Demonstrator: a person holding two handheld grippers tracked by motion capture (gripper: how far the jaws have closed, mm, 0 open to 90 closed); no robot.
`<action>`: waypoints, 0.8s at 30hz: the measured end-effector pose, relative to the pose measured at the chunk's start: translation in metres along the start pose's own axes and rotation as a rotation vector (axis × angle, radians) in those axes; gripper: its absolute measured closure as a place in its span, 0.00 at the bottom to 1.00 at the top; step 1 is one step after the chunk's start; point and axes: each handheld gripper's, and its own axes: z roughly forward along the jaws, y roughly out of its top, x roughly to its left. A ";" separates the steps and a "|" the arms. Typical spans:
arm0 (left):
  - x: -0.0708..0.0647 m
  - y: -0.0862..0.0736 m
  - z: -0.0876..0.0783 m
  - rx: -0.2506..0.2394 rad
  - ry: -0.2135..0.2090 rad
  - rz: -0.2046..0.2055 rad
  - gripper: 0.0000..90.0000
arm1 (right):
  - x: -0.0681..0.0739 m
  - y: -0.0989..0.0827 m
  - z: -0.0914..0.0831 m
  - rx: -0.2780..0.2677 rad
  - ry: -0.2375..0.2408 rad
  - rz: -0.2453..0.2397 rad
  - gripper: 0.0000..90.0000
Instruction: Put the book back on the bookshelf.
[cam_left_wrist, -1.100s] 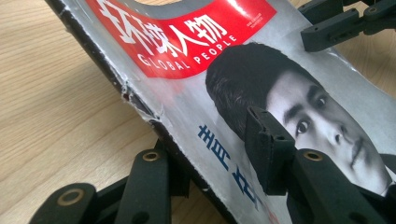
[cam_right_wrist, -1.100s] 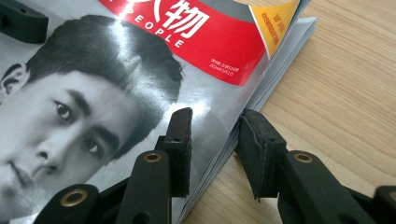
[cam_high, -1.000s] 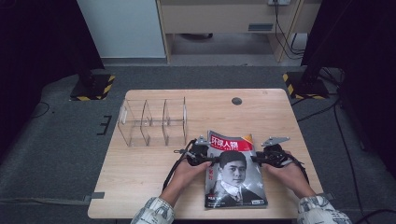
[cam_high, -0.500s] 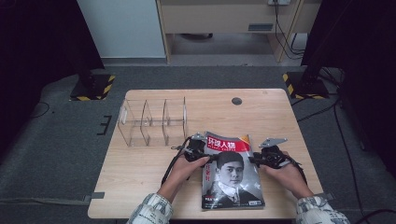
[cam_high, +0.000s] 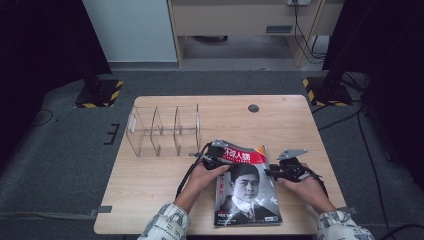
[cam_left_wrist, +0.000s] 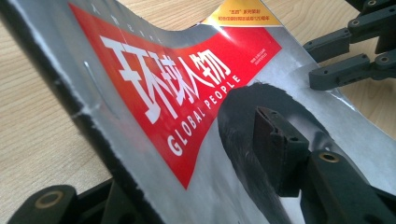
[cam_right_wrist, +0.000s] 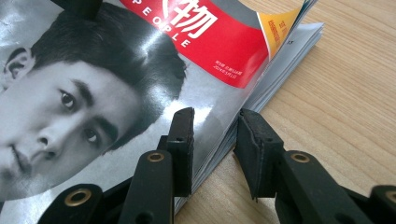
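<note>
The wooden counter (cam_high: 150, 175) carries a clear acrylic divider rack (cam_high: 162, 130) toward its far left. A magazine (cam_high: 246, 187) with a red title band and a portrait cover lies at the near edge, between the person's hands. The left gripper (cam_high: 220, 152) has its fingers closed on the magazine's spine edge, lifting that upper corner. The right gripper (cam_right_wrist: 212, 149) sits at the page edge, its fingers parted around it.

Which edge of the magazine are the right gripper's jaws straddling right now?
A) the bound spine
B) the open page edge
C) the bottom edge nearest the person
B: in the right gripper view the right gripper has one jaw over the magazine cover, the other beside its fanned page edge.
</note>
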 end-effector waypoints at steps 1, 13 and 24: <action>-0.001 0.000 0.001 -0.002 0.002 -0.002 0.61 | -0.001 0.000 0.000 0.002 0.003 0.007 0.74; -0.014 -0.003 0.002 -0.022 0.031 -0.010 0.70 | -0.007 0.000 0.002 -0.013 -0.001 0.044 0.69; -0.015 0.002 0.005 -0.020 0.029 0.007 0.65 | -0.011 0.004 0.006 -0.025 -0.042 0.056 0.69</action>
